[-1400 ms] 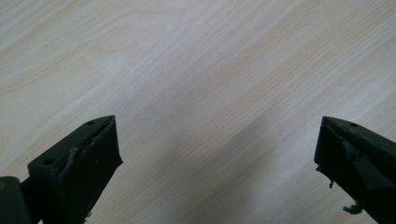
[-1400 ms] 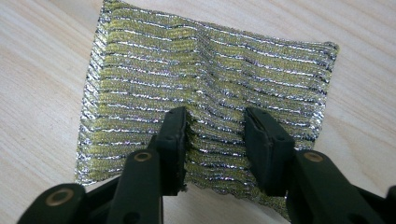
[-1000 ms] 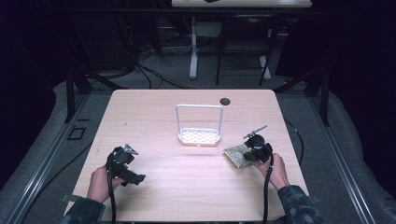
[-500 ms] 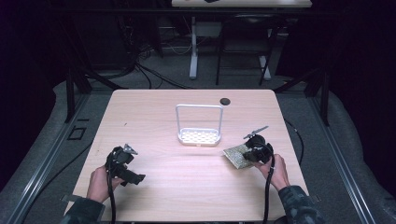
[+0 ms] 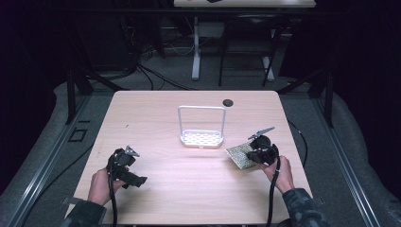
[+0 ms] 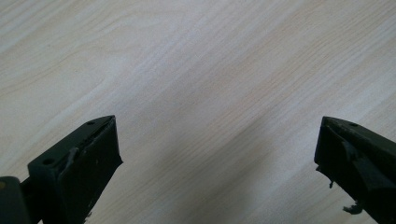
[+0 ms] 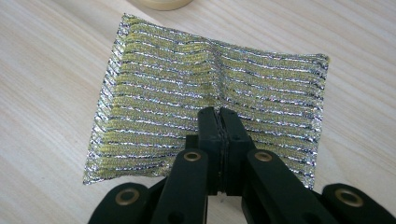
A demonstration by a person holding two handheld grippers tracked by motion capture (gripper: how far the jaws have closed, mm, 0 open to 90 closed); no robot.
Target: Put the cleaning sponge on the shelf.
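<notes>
Scourer pinched, rack not yet reached.
Your right gripper (image 7: pixel 218 114) clamps the gold-and-silver woven scouring pad (image 7: pixel 187 107) near the tabletop's right edge; the white wire-handled drainer rack (image 5: pixel 202 137) awaits mid-table, left gripper (image 6: pixel 217 154) wide, empty.

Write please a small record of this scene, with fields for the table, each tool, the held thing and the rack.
table: light wooden table
left tool: left tool, jaws wide apart, nothing between them, over bare wood
right tool: right tool, jaws shut, pinching the sponge
held thing: yellow and silver glittery mesh scouring sponge, creased where it is pinched
rack: white wire sponge rack with perforated base, at the table's middle, nothing in it
</notes>
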